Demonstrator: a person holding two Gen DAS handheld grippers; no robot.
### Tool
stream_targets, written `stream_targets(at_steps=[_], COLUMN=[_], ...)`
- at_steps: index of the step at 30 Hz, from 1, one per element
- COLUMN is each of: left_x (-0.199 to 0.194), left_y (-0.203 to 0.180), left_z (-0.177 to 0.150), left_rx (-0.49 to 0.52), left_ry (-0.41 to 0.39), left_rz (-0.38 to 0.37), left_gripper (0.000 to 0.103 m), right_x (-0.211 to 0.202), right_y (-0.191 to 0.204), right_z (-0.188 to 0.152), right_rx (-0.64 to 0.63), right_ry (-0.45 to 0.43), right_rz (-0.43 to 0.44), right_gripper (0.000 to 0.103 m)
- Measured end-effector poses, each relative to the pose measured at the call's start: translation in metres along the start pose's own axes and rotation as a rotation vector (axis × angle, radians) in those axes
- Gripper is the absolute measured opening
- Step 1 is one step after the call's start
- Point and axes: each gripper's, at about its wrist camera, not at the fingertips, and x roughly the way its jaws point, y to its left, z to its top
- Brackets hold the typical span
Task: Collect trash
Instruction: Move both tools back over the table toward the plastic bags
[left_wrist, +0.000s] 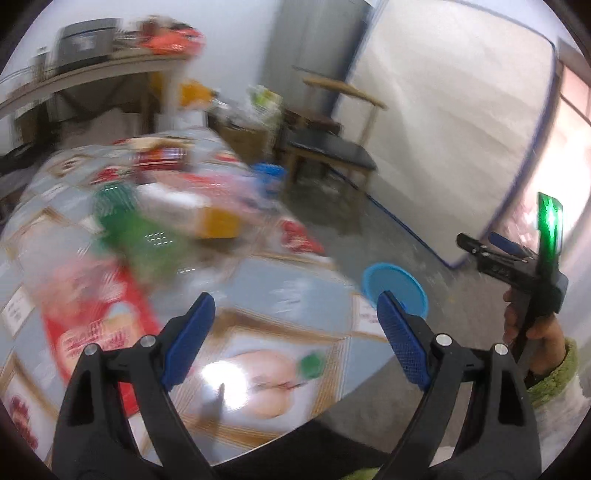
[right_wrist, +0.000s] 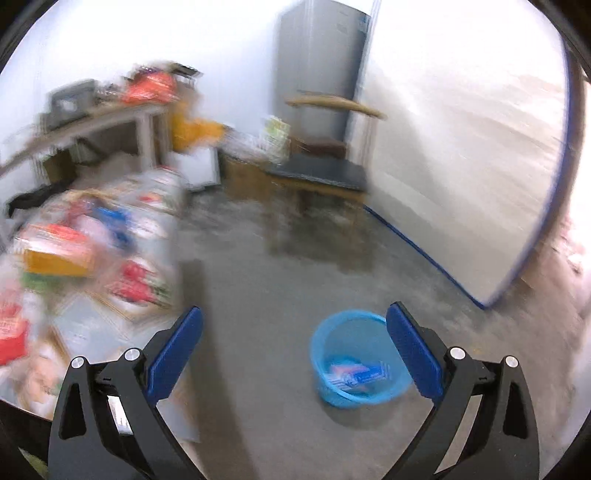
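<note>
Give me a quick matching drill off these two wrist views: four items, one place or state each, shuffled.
Items:
1. blue bin
2. right claw
3. chair
4. green cap

Places or states:
A. on the patterned table, near its front edge
B. on the concrete floor, wrappers inside
C. wide open, nothing between its fingers
D. by the grey fridge, dark seat

Pairs: 1-B, 2-C, 3-D, 4-A

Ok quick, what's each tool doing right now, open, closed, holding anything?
Left tool: open, nothing between its pads, over the table.
Right tool: open, nothing held, above the floor beside the blue bin.
</note>
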Motion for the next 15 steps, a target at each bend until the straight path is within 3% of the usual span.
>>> stream_targets(at_steps=[2, 8, 15], left_x=[-0.016, -0.054, -0.064], left_y=[0.022, 0.074, 0.109], left_z=[-0.009, -0.023, -0.025], left_rx=[-0.037, -0.109, -0.153], left_ry=[-0.039, -0.126, -0.111], left_rz=[0.037, 0.111, 0.084], left_gripper=[0.086, 0.086, 0.086], right_x=[-0.002, 0.006, 0.021], right_y=[0.029, 0.099, 0.156], right_z=[0.009, 0.025, 0.017], right_rx=[-0.016, -0.001, 0.002], right_ry=[-0.024, 0.041, 0.119], right_rz=[0.102, 0.360, 0.525], right_gripper=[0.097, 0.097, 0.092])
